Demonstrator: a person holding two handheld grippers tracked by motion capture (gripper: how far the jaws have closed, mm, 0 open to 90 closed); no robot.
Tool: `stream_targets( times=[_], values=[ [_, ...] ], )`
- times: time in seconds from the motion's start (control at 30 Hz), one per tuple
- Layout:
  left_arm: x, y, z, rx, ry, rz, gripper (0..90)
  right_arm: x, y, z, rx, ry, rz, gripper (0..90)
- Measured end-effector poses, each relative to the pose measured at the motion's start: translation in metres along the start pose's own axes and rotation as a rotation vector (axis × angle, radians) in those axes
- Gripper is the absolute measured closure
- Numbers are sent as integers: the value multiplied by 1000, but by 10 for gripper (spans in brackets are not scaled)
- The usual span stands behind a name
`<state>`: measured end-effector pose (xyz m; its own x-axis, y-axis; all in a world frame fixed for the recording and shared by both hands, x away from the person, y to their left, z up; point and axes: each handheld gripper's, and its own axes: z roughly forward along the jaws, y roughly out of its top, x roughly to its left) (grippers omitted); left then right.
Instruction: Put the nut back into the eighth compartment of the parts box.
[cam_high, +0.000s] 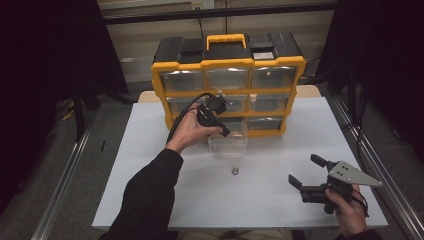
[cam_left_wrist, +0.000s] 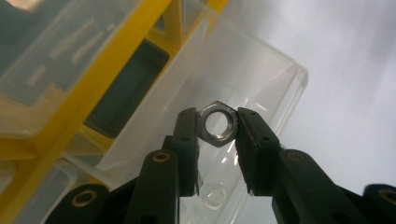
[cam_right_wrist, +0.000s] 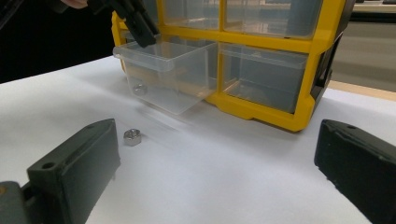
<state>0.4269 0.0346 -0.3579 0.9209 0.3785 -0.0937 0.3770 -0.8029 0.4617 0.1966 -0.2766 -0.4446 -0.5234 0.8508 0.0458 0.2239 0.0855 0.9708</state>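
My left gripper (cam_left_wrist: 217, 127) is shut on a steel hex nut (cam_left_wrist: 218, 124), holding it over the clear drawer (cam_left_wrist: 261, 79) pulled out of the yellow organizer's bottom row. Another nut (cam_left_wrist: 213, 196) lies on the drawer's floor below. In the high view the left gripper (cam_high: 225, 132) hangs over that drawer (cam_high: 228, 141). A loose nut (cam_high: 233, 171) rests on the white table in front of the drawer, also seen as the nut (cam_right_wrist: 132, 136) in the right gripper view. My right gripper (cam_high: 306, 171) stands open near the table's front right, nothing between its jaws.
The yellow and black drawer organizer (cam_high: 228, 80) stands at the back centre of the white table (cam_high: 150, 150). Its other clear drawers are pushed in. Metal rails run along the floor on both sides of the table.
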Motion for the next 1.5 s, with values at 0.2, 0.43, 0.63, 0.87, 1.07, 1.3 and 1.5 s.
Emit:
stream_targets(
  times=[0.2,0.43,0.63,0.87,1.07,1.3,1.5],
  values=[
    [6,-5,11,8,-5,-23,701,0,0,-1,1,0,-3,2],
    [9,-4,17,31,-6,-7,701,0,0,0,3,2,-2,2],
    [7,-8,26,24,10,-36,700,0,0,-1,1,2,-3,2],
    [10,-10,32,36,16,-36,700,0,0,-1,2,4,-3,2],
    [12,-12,33,59,16,-38,698,0,0,-1,2,4,-3,2],
    [12,-12,36,51,20,-59,696,0,0,-1,2,6,-5,2],
    [14,-13,34,47,19,-70,651,0,0,-1,1,6,-3,2]
  ],
)
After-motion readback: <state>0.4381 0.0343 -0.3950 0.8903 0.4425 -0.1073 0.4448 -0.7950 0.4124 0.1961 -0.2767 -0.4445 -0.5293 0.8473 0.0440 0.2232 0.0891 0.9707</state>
